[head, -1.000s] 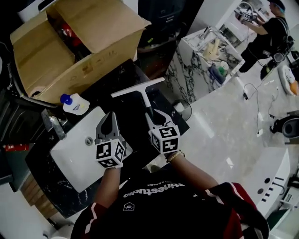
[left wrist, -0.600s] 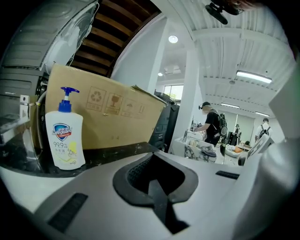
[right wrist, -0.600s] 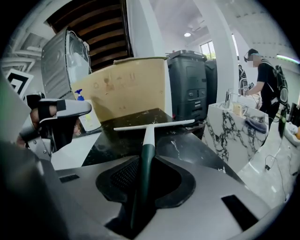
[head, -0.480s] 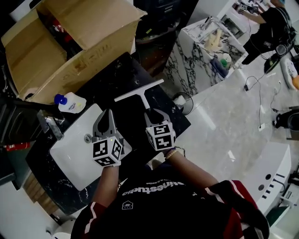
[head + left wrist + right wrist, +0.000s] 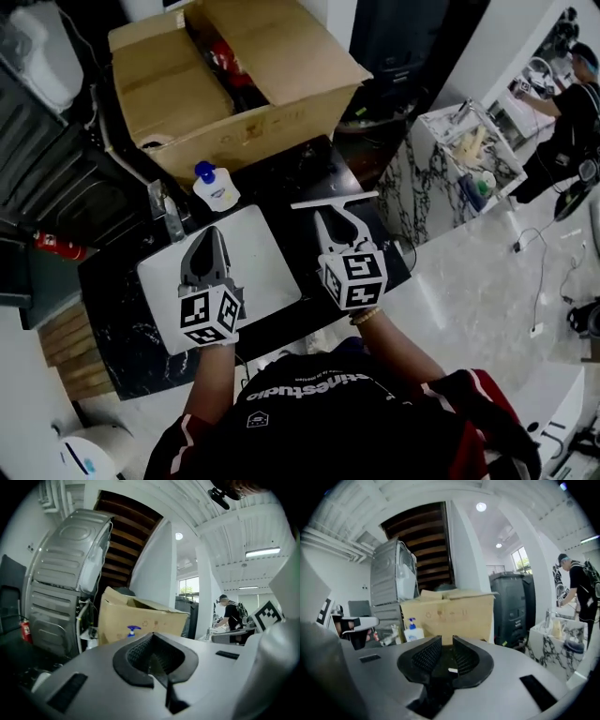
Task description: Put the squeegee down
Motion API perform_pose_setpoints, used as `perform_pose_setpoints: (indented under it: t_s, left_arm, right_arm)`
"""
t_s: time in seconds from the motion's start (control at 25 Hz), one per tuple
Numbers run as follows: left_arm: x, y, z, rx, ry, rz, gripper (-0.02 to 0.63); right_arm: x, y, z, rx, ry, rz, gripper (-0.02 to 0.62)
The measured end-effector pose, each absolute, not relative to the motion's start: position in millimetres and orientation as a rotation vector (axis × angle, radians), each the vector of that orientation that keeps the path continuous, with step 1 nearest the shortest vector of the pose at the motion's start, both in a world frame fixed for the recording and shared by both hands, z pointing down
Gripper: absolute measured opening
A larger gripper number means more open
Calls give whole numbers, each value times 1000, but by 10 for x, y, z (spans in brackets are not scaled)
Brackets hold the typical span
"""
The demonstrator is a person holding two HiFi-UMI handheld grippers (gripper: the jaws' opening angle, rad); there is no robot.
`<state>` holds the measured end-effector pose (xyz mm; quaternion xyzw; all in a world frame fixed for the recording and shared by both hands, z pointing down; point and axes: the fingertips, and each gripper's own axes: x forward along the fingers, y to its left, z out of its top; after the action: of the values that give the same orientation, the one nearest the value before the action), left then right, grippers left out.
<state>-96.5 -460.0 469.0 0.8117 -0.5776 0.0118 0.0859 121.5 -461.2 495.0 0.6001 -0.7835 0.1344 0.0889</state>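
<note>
Since a second ago my right tongs point(image 5: 337, 217) let go and lifted: jaws apart, closing, empty I think. Left tongs point(image 5: 208, 234) together. The white squeegee point(image 5: 319, 202) lies flat on the counter point(image 5: 286, 171).

The head view is kept dim; only the pale floor point(image 5: 469, 272) is brightly lit. In the gripper views, light is given by a ceiling lamp point(image 5: 481, 506), a strip light point(image 5: 262, 552) and a window point(image 5: 188, 588). Lines are bent near the edges, corners are blacked out, and the left gripper point(image 5: 159, 667) is blurred up close.
</note>
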Motion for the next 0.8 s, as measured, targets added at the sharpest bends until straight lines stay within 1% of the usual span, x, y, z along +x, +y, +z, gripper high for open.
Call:
perform_pose_setpoints:
  t_s: [0.16,0.24,0.4,0.6,0.8]
  left_arm:
    - [-1740,-4259,4380,2341,-1887,-66,12]
    - [-2042,-4021,4227,2309,-1937,-103,12]
    - [-2455,-3589,4012,2277,-2023,-103,12]
    - [-2748,-3299,3902,2278,-2081,-58,12]
    - [-2839,-3179,3795,2287,-2099,-73,12]
  right_arm:
    - [500,-4520,4251,1675,-2568,233,74]
    - [182,-4374,4016,1608,-2630,180,46]
    - [-298,-4052,3755,1483,-2734,130,38]
    - [-590,-3808,3618,1415,-2806,143,38]
    - [-602,-3671,3564,1435,-2796,143,38]
